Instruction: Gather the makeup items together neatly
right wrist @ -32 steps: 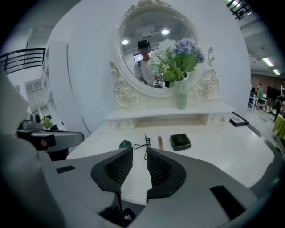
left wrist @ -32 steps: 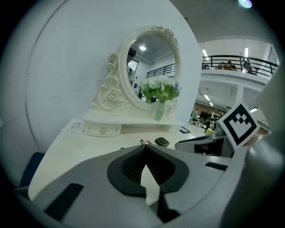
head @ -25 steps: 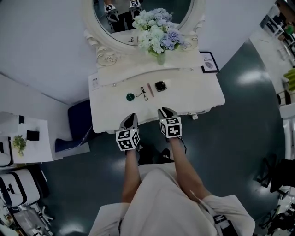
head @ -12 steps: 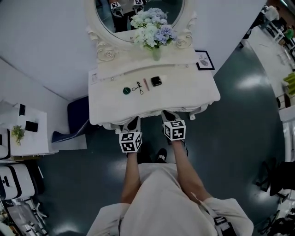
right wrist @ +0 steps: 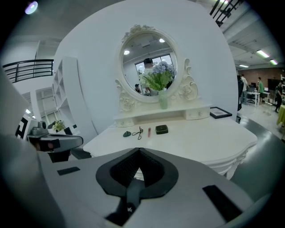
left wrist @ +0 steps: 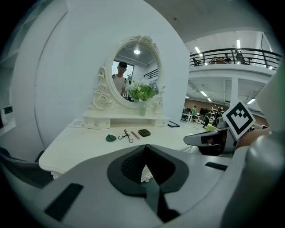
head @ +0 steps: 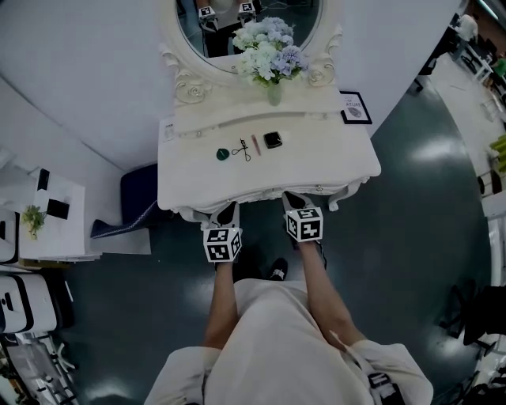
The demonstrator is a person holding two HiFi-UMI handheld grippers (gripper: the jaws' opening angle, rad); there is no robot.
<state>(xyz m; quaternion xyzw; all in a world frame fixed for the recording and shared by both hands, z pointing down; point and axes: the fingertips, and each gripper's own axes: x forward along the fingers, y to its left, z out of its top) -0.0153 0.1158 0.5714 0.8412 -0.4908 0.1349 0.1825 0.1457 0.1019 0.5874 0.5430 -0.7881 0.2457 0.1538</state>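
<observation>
Four makeup items lie in a row at the middle of the white dressing table (head: 324,170): a green round piece (head: 224,154), a black eyelash curler (head: 243,149), a pink stick (head: 256,145) and a black compact (head: 273,140). The gripper views show the same row: green piece (left wrist: 111,138), curler (right wrist: 138,132), compact (right wrist: 161,129). My left gripper (head: 228,207) is at the table's front edge, shut and empty, well short of the items. My right gripper (head: 291,198) is beside it at the same edge; its jaws have just been closing with nothing between them.
A vase of flowers (head: 273,59) stands before the oval mirror (head: 237,20) on the raised back shelf. A framed picture (head: 355,107) lies at the table's back right. A dark blue stool (head: 138,202) stands left of the table. The person's shoes show below the grippers.
Both grippers have drawn back from over the table's front part to its front edge. The makeup items have not moved.
</observation>
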